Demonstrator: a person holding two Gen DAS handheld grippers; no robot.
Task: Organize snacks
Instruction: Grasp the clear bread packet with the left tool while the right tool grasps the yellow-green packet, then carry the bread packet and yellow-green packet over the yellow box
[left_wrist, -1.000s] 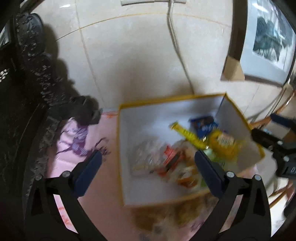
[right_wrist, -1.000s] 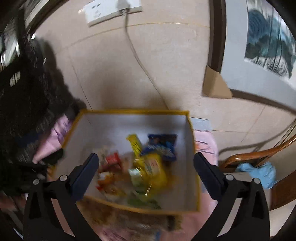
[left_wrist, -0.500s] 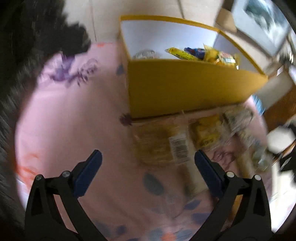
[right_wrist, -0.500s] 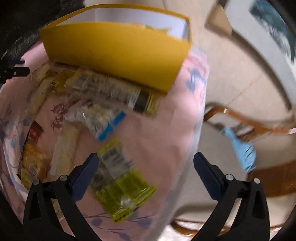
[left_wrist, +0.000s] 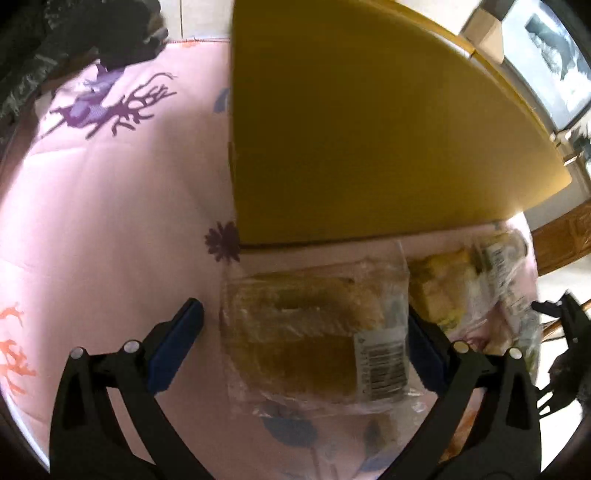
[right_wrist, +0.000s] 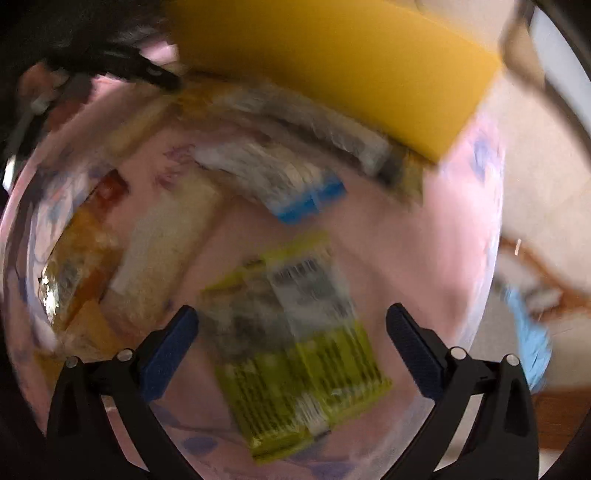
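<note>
Pink cloth (left_wrist: 110, 206) printed with purple deer and flowers covers the table in both views. Most of the upper half of the left wrist view is filled by the outer wall of the yellow box (left_wrist: 369, 140), so its inside is hidden; a second ago both cameras looked down into it at the snacks already stowed there. The left gripper (left_wrist: 303, 347) is spread wide and holds nothing, its blue pads on either side of a clear bag of bread (left_wrist: 310, 332) lying low in the centre of the frame, just below the box. A barcode label sits on the bag, too soft to read. To its right another yellow packet (left_wrist: 443, 288) is cut by blur.

The right wrist view is badly smeared by motion. The right gripper (right_wrist: 291, 347) is also wide open and empty, with a yellow-green packet (right_wrist: 295, 343) between its fingers; its barcode and print cannot be read. Above it lie a blue-ended wrapper (right_wrist: 288, 184) and, at centre left, a pale bar (right_wrist: 162, 243), with more packets too blurred to name along the left edge. Half a second ago this packet sat lower left in the frame.
</note>
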